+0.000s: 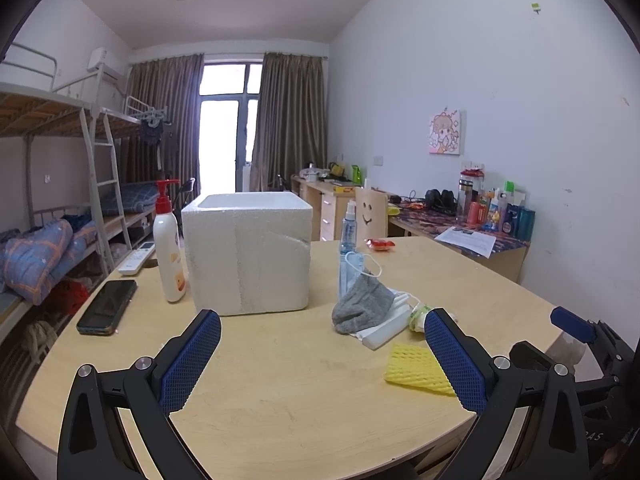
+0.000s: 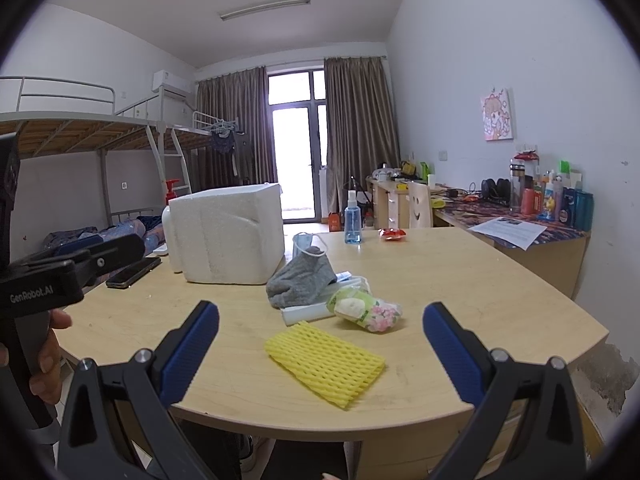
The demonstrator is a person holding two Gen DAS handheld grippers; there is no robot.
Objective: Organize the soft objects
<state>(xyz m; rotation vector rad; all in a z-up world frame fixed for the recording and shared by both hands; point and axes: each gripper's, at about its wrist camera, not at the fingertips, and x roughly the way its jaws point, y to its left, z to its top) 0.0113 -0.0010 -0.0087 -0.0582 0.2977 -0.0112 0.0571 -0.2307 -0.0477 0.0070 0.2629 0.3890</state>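
Yellow foam netting (image 2: 325, 364) lies flat near the tabletop's front edge, straight ahead of my right gripper (image 2: 320, 354). I judge it feather-light and springy; it should crush under the pads, so I would pinch it across the short width near one end. Behind it, toward the middle of the tabletop (image 1: 280, 400), sits a floral tissue pack (image 2: 366, 309), slick-wrapped I think, beside a limp grey sock (image 2: 300, 282) draped over a white flat piece, with a blue face mask (image 2: 306, 242) leaning behind. White foam box (image 1: 250, 254) stands open-topped further back, left of the heap, a likely destination. Both tools hover level over the front edge, right gripper and left gripper (image 1: 322, 360) alike spread wide with nothing between their fingers.
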